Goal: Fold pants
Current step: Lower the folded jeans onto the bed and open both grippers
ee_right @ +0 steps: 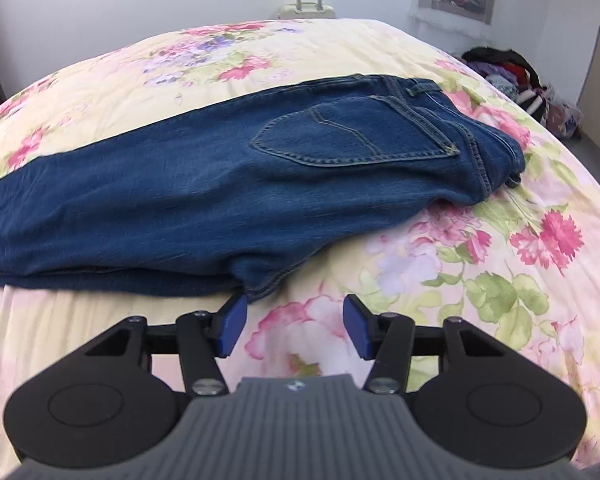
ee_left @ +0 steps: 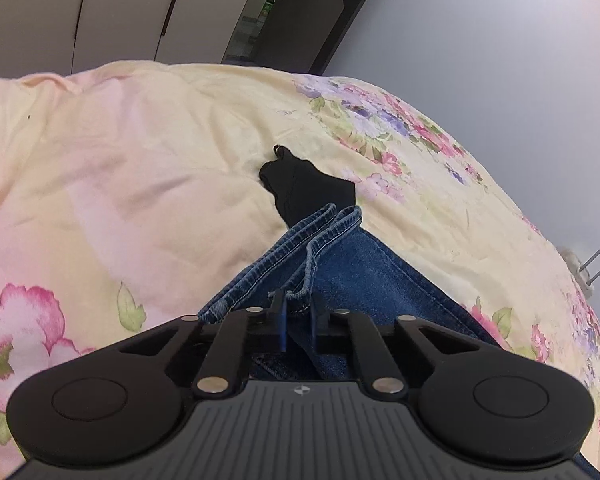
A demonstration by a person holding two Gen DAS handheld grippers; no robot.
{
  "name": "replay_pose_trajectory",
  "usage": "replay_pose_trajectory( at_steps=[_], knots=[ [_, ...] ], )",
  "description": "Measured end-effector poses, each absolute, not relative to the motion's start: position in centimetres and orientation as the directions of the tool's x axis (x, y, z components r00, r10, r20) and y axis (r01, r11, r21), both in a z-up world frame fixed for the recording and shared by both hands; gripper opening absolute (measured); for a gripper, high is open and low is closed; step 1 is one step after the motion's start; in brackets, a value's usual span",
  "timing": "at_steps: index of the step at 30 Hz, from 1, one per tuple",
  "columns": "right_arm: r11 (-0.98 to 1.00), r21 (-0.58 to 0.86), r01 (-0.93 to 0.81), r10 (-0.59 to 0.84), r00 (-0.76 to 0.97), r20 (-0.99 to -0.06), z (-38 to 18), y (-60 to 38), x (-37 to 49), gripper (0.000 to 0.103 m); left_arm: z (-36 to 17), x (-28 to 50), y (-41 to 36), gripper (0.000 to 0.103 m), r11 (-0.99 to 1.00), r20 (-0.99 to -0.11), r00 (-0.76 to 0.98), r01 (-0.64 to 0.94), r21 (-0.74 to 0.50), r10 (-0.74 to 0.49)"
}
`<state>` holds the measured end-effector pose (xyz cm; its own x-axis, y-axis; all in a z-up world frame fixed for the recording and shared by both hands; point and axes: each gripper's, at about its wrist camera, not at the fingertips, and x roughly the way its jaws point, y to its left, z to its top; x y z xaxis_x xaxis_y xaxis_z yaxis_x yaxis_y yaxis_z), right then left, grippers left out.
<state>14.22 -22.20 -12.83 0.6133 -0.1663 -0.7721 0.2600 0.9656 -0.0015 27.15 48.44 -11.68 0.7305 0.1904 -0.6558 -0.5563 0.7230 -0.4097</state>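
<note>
Blue denim pants (ee_right: 204, 184) lie on the floral bedspread (ee_right: 440, 248), folded lengthwise with one leg on the other, back pocket up and waistband at the right. My right gripper (ee_right: 295, 322) is open and empty just below the crotch corner of the pants; its left pad almost touches the cloth. In the left wrist view my left gripper (ee_left: 298, 312) is shut on the stacked leg hems of the pants (ee_left: 300, 256), with cloth pinched between the pads. A black garment (ee_left: 304, 188) lies just beyond the hems.
The bedspread (ee_left: 120, 184) covers the whole bed. A suitcase (ee_right: 308, 8) stands behind the far edge. A pile of clothes (ee_right: 512, 76) lies on the floor at the right. Wardrobe doors (ee_left: 100, 12) and a wall are beyond the bed.
</note>
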Motion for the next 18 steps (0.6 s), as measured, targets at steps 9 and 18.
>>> replay_pose_trajectory(
  at_steps=[9,18],
  knots=[
    [0.962,-0.002,0.273,-0.172,0.6,-0.781,-13.8,-21.0,16.7,0.006,-7.5,28.7,48.4,0.007,0.785,-0.635,0.714,-0.56,-0.266,0.295],
    [0.974,-0.095,0.208,-0.201,0.579,-0.79,-12.6,-22.6,16.8,0.0,-13.4,31.0,48.6,0.007,0.806,-0.749,0.543,-0.591,-0.019,0.38]
  ],
)
